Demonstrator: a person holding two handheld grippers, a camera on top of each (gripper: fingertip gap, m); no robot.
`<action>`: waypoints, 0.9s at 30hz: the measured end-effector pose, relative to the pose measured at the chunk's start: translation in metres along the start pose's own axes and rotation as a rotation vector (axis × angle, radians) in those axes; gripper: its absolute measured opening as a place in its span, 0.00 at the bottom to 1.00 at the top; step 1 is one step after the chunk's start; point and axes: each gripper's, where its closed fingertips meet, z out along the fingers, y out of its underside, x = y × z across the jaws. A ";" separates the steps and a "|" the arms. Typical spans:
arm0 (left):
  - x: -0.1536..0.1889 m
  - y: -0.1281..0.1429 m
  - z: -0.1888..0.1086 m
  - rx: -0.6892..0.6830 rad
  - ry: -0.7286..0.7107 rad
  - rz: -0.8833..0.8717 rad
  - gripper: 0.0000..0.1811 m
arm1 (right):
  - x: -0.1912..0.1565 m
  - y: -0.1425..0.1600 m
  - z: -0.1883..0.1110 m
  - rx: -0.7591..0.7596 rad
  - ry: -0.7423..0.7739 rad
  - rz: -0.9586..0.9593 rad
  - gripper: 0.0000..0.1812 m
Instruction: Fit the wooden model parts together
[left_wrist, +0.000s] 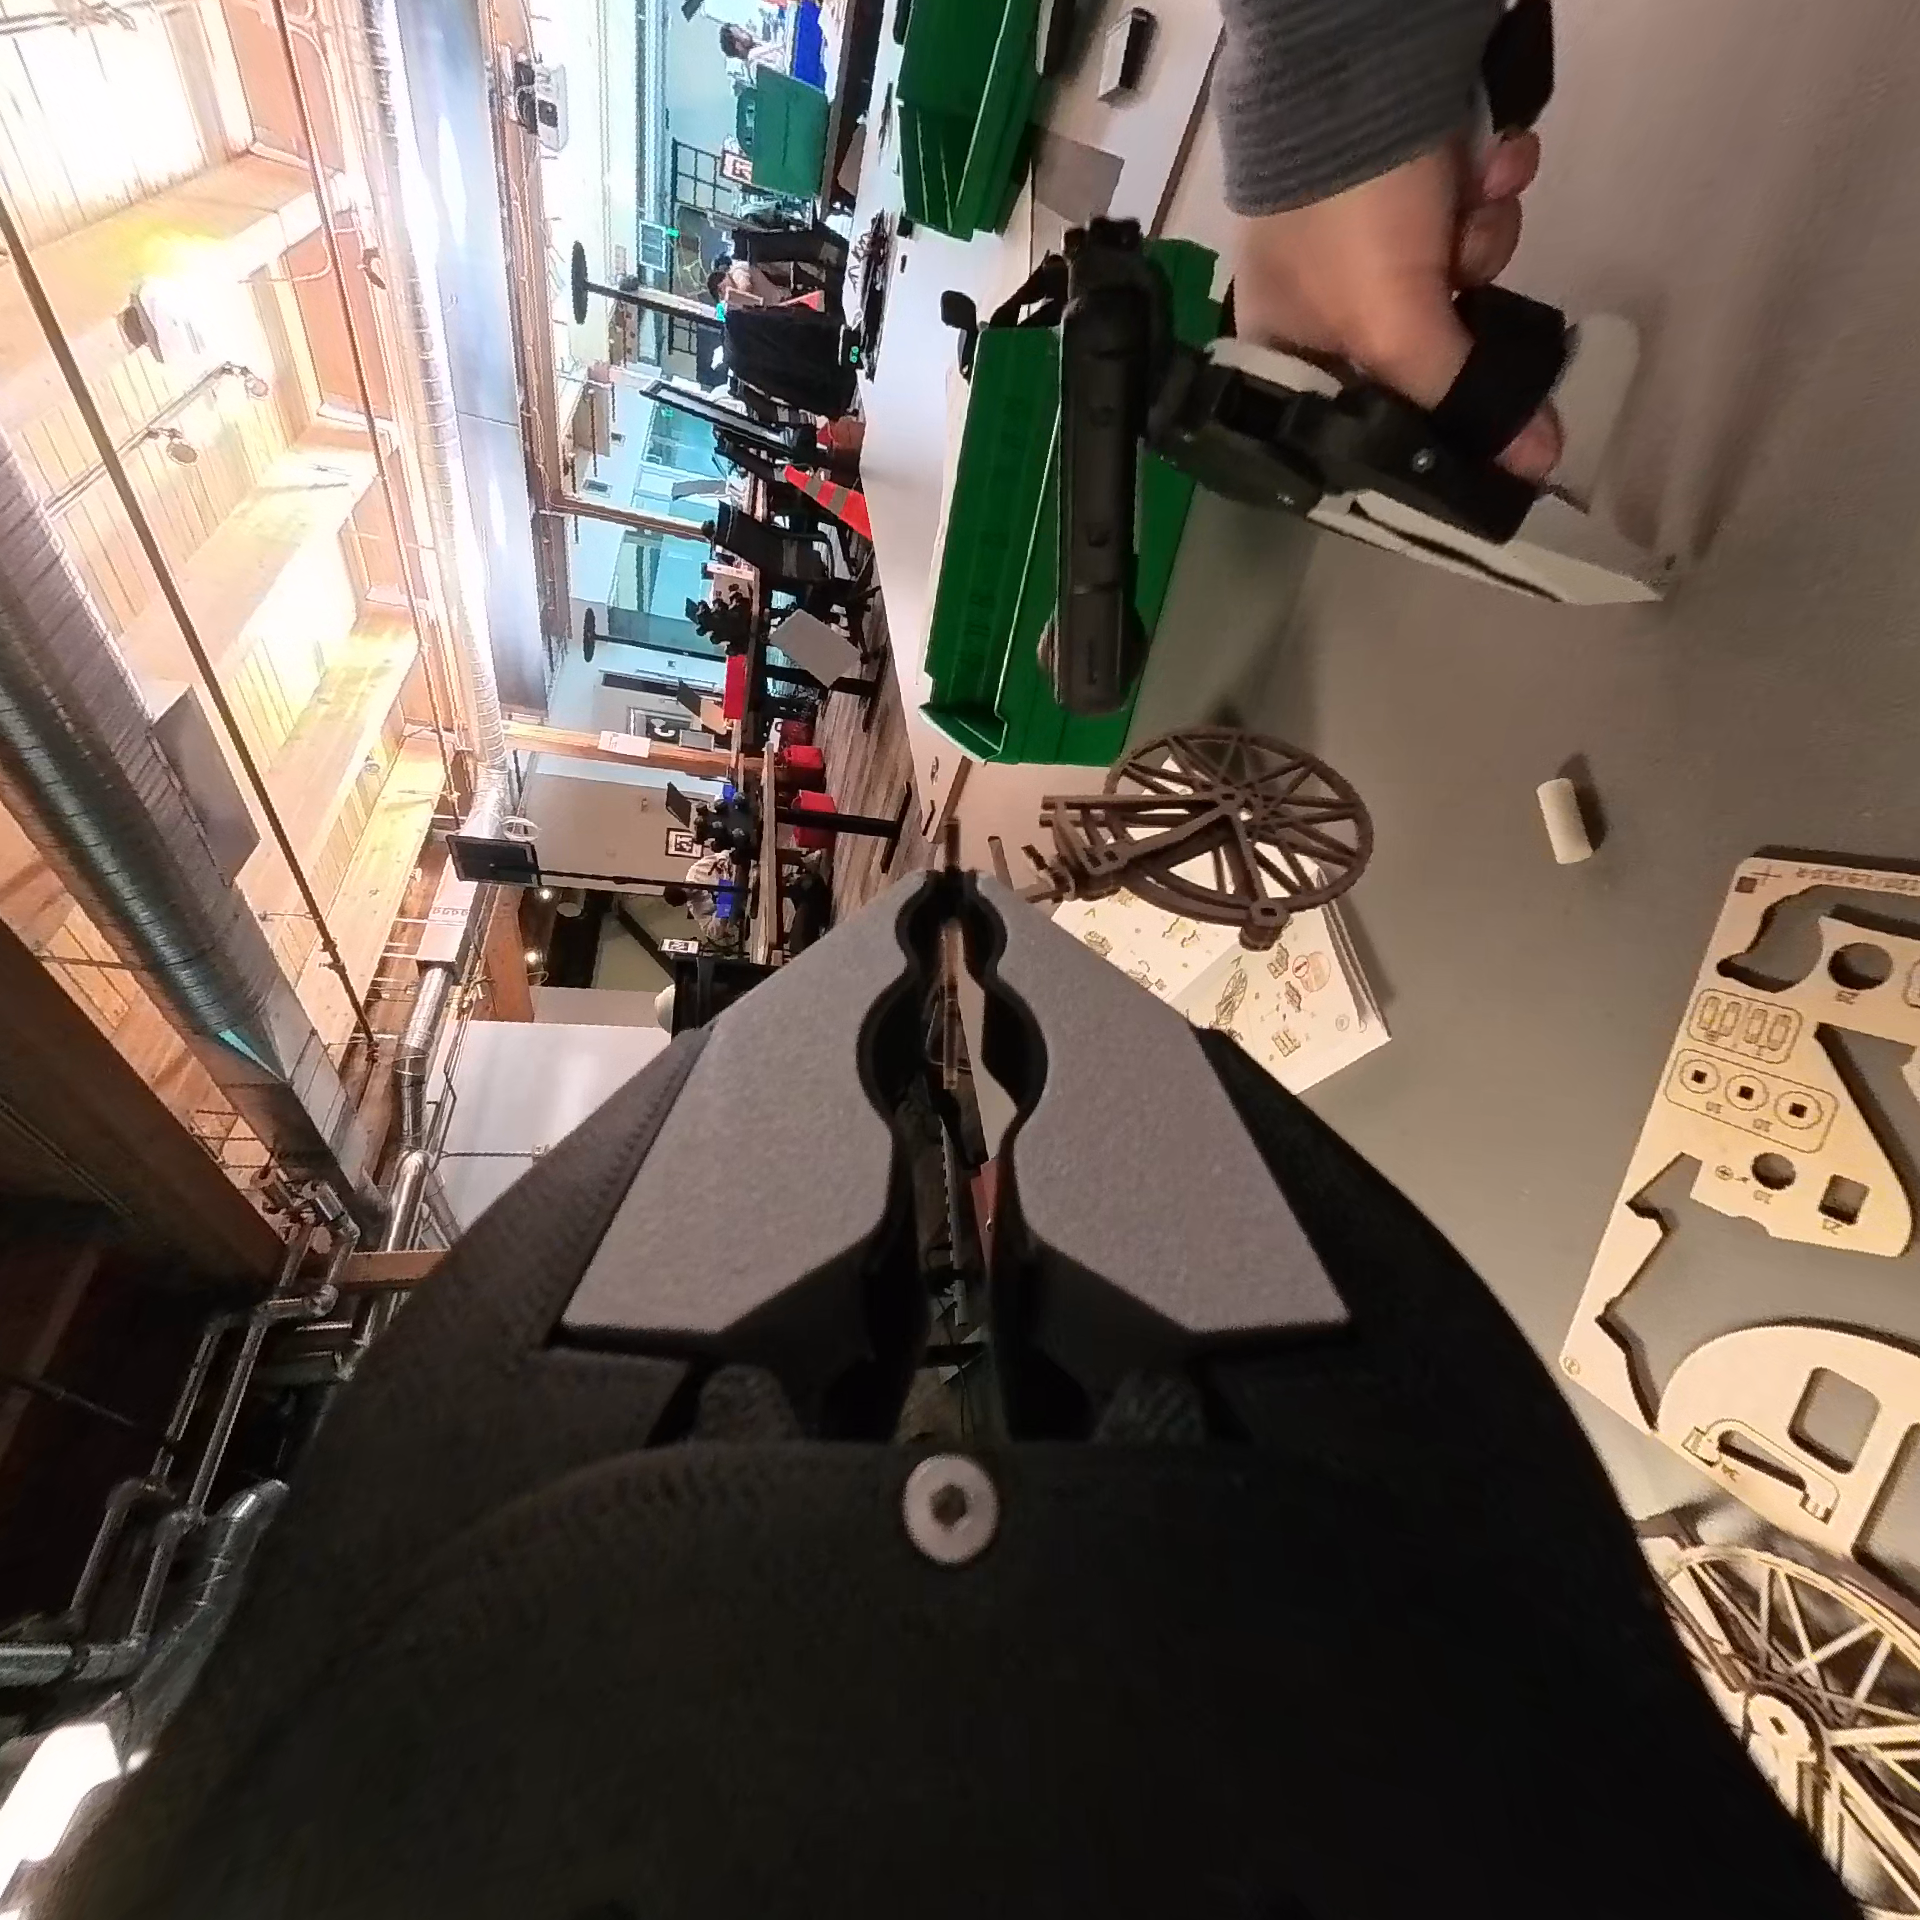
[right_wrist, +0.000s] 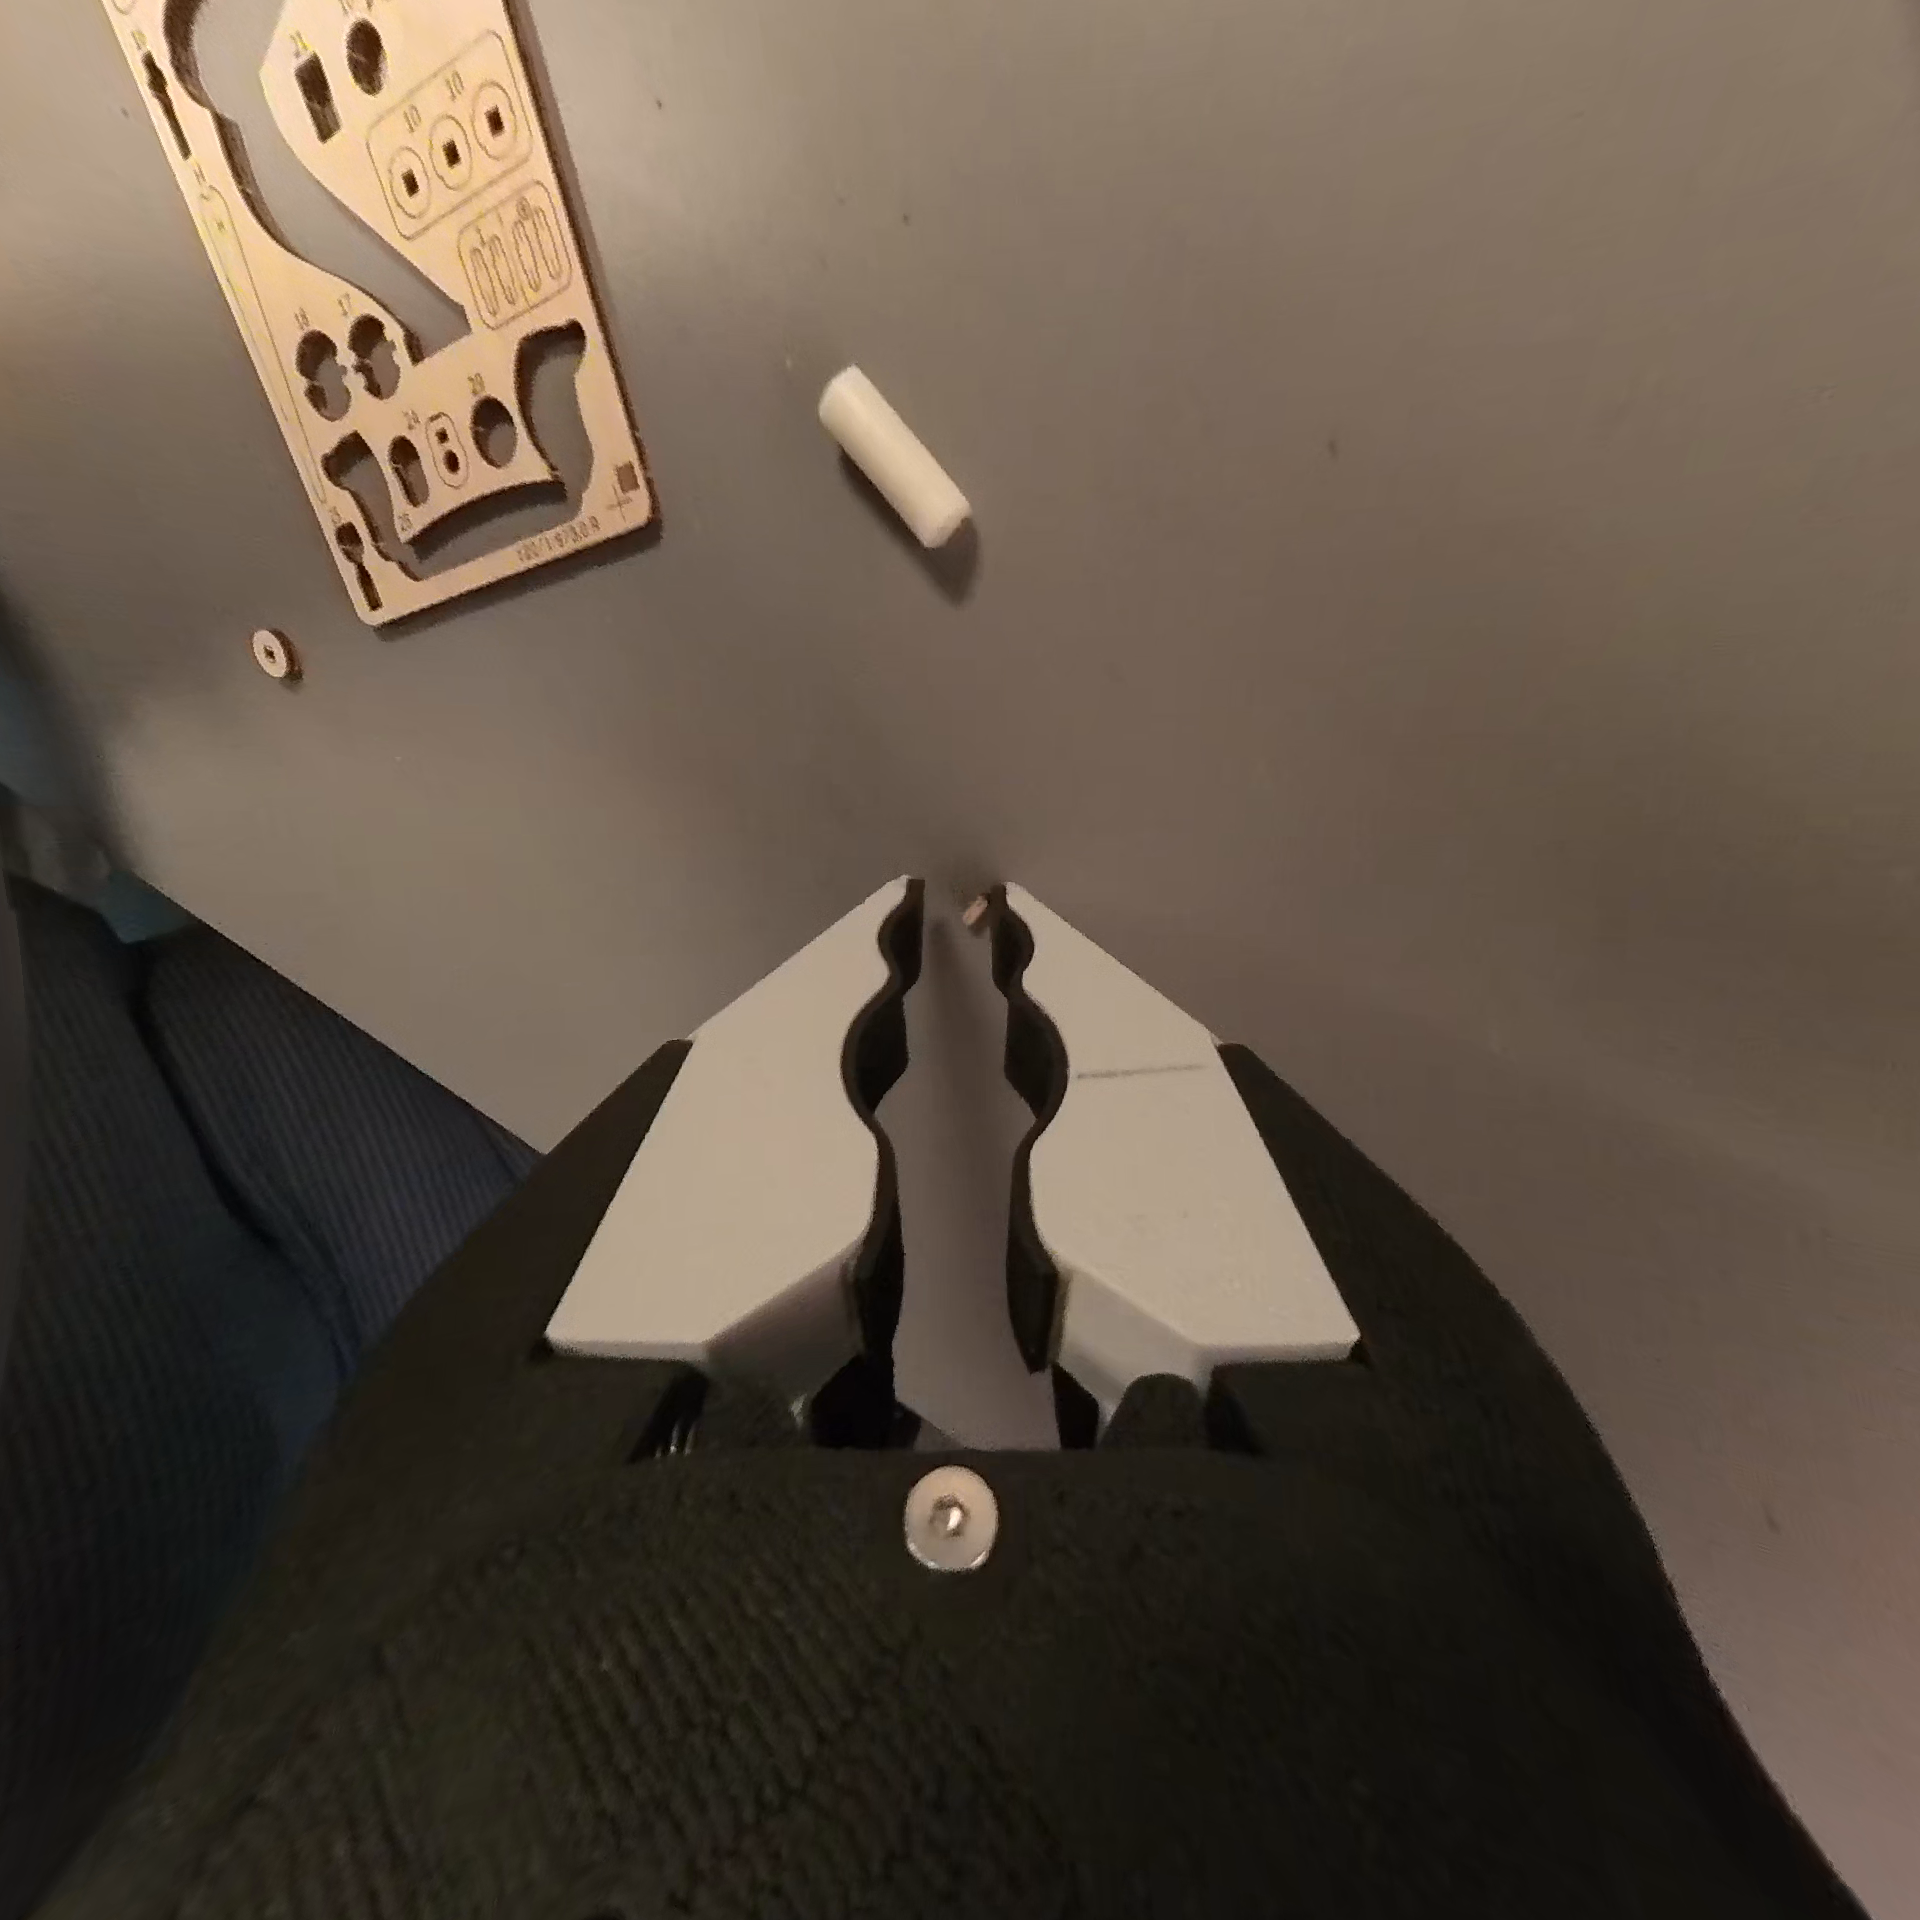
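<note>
In the left wrist view, the left tool (left_wrist: 951, 894) is closed almost fully on a thin wooden strip (left_wrist: 952, 1013), which runs along the gap between its fingers. Beyond its tips, a little to the right, a dark wooden wheel (left_wrist: 1236, 831) lies on the grey surface (left_wrist: 1558, 727). In the right wrist view, the right tool (right_wrist: 958, 902) stands slightly open just above the surface; a tiny peg (right_wrist: 975, 914) sits at its right fingertip, but I cannot tell whether it is gripped. The cut wooden sheet (right_wrist: 416, 312) lies far ahead to the left.

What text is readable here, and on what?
Not quoting any writing; here is where it stands:
Wooden parts sheet: engraved part numbers, legible.
Instruction booklet: print too small to read.
Background signs: too small to read.
</note>
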 end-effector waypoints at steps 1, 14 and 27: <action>0.000 0.000 0.001 0.000 0.002 0.001 0.01 | 0.000 0.000 0.000 -0.001 0.002 -0.005 0.05; 0.004 0.000 0.005 -0.006 0.018 0.007 0.01 | 0.005 0.003 0.000 -0.030 0.105 -0.075 0.02; 0.008 -0.001 0.009 -0.012 0.042 0.011 0.01 | 0.008 0.003 0.001 -0.101 0.241 -0.188 0.00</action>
